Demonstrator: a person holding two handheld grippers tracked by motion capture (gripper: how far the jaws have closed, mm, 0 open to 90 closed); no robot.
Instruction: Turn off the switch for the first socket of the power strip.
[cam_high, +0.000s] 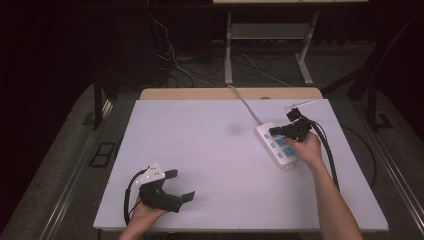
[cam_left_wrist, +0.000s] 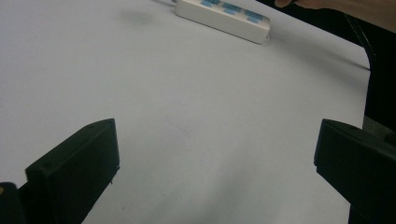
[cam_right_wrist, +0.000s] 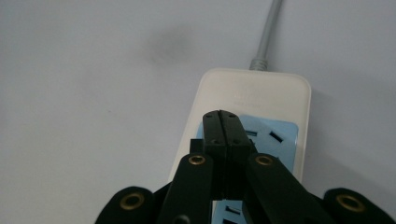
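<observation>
— Two black jaws pressed flat together, nothing visible between them, in the right gripper view; right gripper (cam_right_wrist: 226, 116) poised directly over the power strip (cam_right_wrist: 252, 121), tips above the first pale-blue socket panel (cam_right_wrist: 280, 133) nearest the cord end. Touching the panel or just clear of it?

— Cannot tell from that angle. Seen from the high view, same right gripper (cam_high: 280, 131) at centre right of the frame, above the far end of the power strip (cam_high: 277, 146), held by the right hand (cam_high: 305, 147), black cable (cam_high: 330, 155) trailing down along the forearm.

— And the strip itself?

— Lying flat on the white table (cam_high: 210, 165), angled from upper left to lower right, three blue socket panels along its top, grey cord (cam_high: 245, 102) running off towards the upper middle of the frame, over the table's far edge.

— Other side?

— Spread wide, jaws well apart with bare table between them in the left gripper view; left gripper (cam_left_wrist: 215, 154) holding nothing. Power strip (cam_left_wrist: 224, 16) at the top of that frame, well away. In the high view, left gripper (cam_high: 180, 185) at lower left, resting in the left hand (cam_high: 145, 212) near the table's near edge, grey three-cornered plate (cam_high: 151, 174) on top.
</observation>
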